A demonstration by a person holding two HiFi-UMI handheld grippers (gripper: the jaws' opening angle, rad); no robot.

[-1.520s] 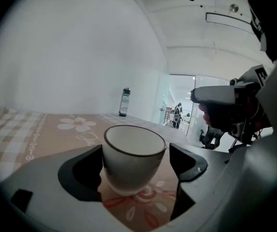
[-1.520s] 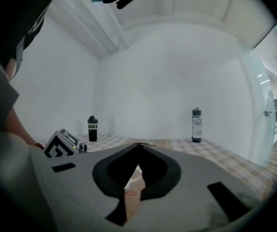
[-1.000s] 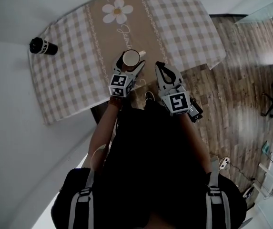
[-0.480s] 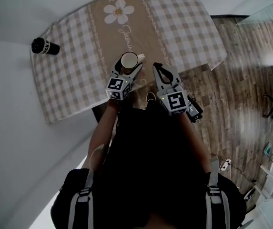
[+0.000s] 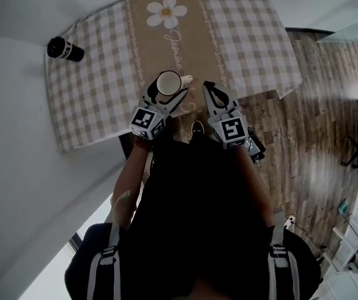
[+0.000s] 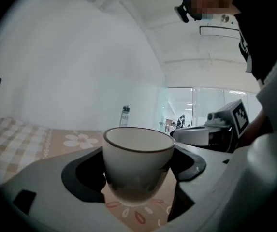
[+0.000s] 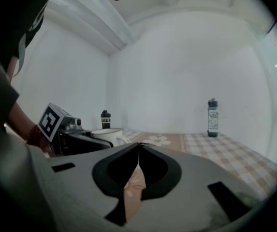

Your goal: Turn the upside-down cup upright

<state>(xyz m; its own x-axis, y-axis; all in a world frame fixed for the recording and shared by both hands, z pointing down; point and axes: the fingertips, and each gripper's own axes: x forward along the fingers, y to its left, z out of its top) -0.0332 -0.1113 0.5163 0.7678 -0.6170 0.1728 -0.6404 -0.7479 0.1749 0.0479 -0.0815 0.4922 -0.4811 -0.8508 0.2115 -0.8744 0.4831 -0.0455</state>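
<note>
Left gripper view: the left hand-held gripper (image 6: 139,170) pinches the upright cup (image 6: 138,153) between its jaws.

A checked tablecloth (image 5: 97,99) was spread out, with a beige band run down its middle and a white daisy (image 5: 170,11) printed on that band. A black bottle (image 5: 65,49) was stood upright near the cloth's left corner. A clear bottle (image 7: 212,117) was stood upright at the far edge, well apart from it. A wooden floor (image 5: 310,136) was seen to the right. A shoe (image 5: 196,129) was seen just below the cloth's near edge.
</note>
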